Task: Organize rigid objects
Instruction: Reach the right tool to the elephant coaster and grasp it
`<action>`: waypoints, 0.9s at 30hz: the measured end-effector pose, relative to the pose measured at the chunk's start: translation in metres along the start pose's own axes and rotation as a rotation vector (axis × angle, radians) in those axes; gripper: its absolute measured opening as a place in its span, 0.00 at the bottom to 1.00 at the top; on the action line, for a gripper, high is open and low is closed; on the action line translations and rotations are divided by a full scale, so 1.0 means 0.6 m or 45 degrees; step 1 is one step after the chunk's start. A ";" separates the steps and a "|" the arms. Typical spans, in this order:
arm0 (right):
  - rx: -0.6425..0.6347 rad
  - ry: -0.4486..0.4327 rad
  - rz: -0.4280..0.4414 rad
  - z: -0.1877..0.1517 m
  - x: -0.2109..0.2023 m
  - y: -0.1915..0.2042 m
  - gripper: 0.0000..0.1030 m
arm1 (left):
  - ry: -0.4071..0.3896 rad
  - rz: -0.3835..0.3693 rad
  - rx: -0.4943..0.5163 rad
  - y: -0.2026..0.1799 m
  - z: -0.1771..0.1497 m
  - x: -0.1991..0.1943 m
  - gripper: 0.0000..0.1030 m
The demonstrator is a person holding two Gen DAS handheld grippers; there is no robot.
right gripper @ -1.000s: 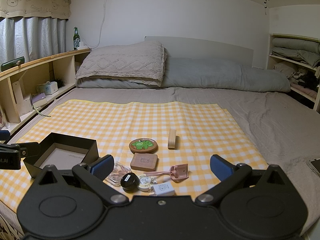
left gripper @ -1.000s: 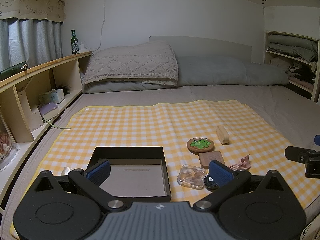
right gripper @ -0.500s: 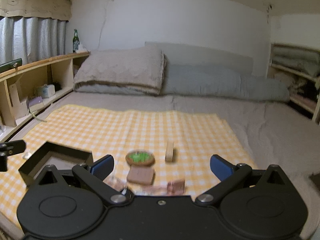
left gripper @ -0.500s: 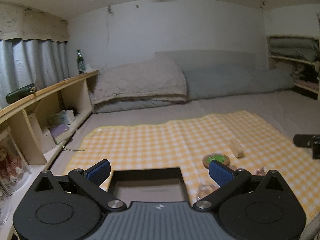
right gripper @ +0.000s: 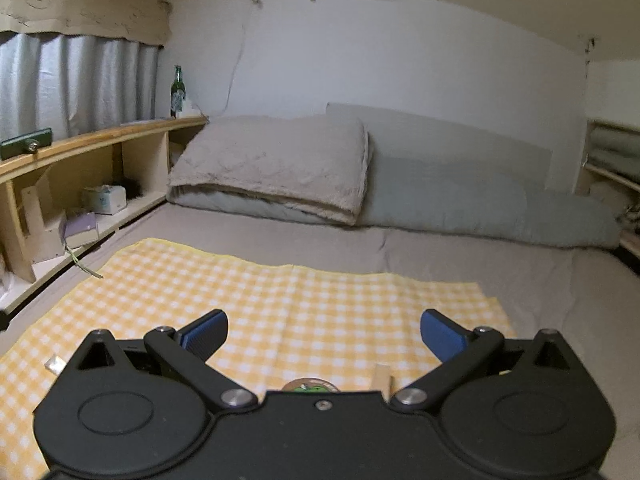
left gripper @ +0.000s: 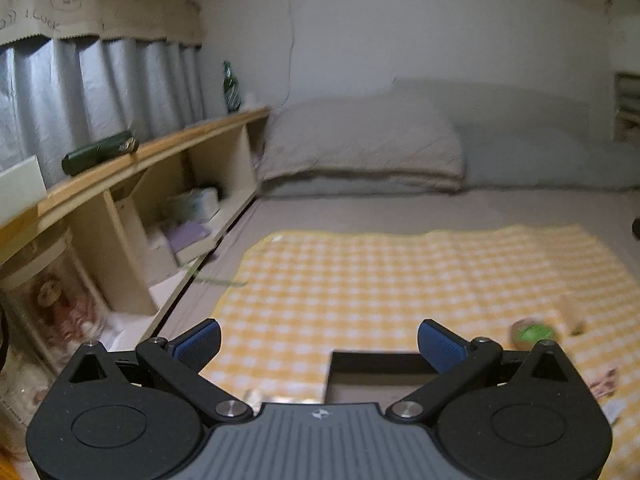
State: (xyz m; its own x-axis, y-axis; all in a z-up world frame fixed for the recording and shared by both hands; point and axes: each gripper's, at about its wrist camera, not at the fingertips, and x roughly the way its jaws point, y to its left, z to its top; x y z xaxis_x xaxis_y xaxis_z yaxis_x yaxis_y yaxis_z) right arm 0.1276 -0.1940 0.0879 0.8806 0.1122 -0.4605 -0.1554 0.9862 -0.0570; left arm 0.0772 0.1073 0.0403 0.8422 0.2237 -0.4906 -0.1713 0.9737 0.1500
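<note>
A yellow checked cloth (left gripper: 380, 280) covers the near part of the bed. In the left wrist view my left gripper (left gripper: 319, 344) is open and holds nothing; the black box (left gripper: 372, 376) lies just below it, half hidden by the gripper body. To the right lie a round green coaster (left gripper: 534, 333) and a wooden block (left gripper: 572, 314), both blurred. In the right wrist view my right gripper (right gripper: 323, 334) is open and holds nothing above the cloth (right gripper: 300, 304). Only the tops of the coaster (right gripper: 310, 387) and the block (right gripper: 382, 376) show over its body; the other small items are hidden.
A wooden shelf unit (left gripper: 132, 184) runs along the left of the bed, with a tissue box (right gripper: 105, 199), a green bottle (right gripper: 178, 90) and a dark case (left gripper: 100, 152). Folded blanket (right gripper: 276, 164) and grey pillow (right gripper: 480, 208) lie at the head. A small wrapper (right gripper: 54, 364) rests at the cloth's left.
Both views have tilted upward and the left one has swung left, so the box and small items slid down and right, mostly out of sight. Both grippers stay open.
</note>
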 end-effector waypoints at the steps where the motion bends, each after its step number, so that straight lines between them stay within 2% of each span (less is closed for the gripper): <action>1: 0.002 0.012 -0.001 0.001 0.014 0.005 1.00 | 0.023 0.010 0.011 0.004 -0.003 0.012 1.00; 3: 0.031 0.045 0.017 0.001 0.049 0.014 1.00 | 0.076 -0.005 0.034 0.014 -0.009 0.034 1.00; 6: 0.149 0.110 0.082 -0.008 0.104 0.020 1.00 | 0.151 -0.113 0.019 0.031 -0.025 0.066 0.99; 8: 0.187 0.191 0.103 -0.019 0.145 0.021 1.00 | 0.255 -0.146 0.016 0.033 -0.037 0.093 0.90; 9: 0.192 0.224 0.098 -0.027 0.165 0.021 1.00 | 0.280 -0.157 0.030 0.031 -0.043 0.102 0.87; 12: 0.214 0.305 0.076 -0.050 0.224 0.014 1.00 | 0.337 -0.148 0.075 0.036 -0.056 0.132 0.70; 14: 0.245 0.368 0.114 -0.067 0.263 0.002 1.00 | 0.364 -0.166 0.071 0.042 -0.062 0.143 0.64; 16: 0.270 0.427 0.143 -0.085 0.300 -0.013 1.00 | 0.404 -0.194 0.049 0.050 -0.071 0.158 0.60; 22: 0.284 0.596 0.060 -0.129 0.378 -0.042 1.00 | 0.544 -0.230 0.086 0.048 -0.093 0.192 0.48; 27: 0.295 0.677 0.099 -0.146 0.415 -0.033 1.00 | 0.641 -0.250 0.124 0.043 -0.110 0.215 0.44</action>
State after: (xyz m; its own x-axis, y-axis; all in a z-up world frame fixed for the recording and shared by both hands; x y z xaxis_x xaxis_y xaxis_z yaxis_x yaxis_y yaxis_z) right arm 0.3107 -0.1962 -0.1035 0.5153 0.1680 -0.8404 -0.0558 0.9851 0.1627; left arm 0.1475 0.1640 -0.0760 0.5009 0.0537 -0.8639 0.0328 0.9962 0.0810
